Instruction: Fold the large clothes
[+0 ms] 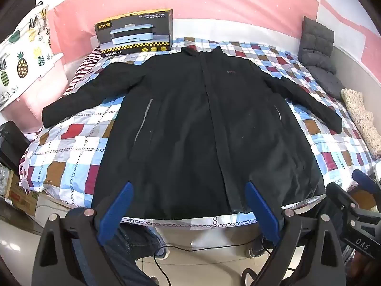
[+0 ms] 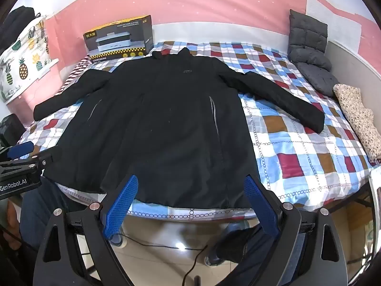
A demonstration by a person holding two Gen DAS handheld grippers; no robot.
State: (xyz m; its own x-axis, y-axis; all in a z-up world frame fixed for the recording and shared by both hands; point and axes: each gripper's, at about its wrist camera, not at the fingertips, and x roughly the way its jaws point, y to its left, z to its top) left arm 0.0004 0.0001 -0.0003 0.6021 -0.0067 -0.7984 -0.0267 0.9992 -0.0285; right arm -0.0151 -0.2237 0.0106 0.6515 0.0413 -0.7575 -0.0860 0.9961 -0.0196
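Black long-sleeved jacket [image 1: 190, 124] lay flat, front up, sleeves spread, on the checked red, blue and brown bed quilt [image 1: 78, 157], its hem just beyond both grippers. The left gripper [image 1: 188, 186], blue-padded, stood wide apart, holding nothing; the right gripper [image 2: 190, 178] likewise, its neighbour's body reading "GenRobot.AI". Near the collar stood a black-and-yellow cardboard box [image 1: 134, 33] marked "COOKERKING" and "MULTIFUNCTIONAL ELECTRIC".

Matt cloth coat [image 1: 190, 124]; glossy cardboard box [image 1: 134, 34].
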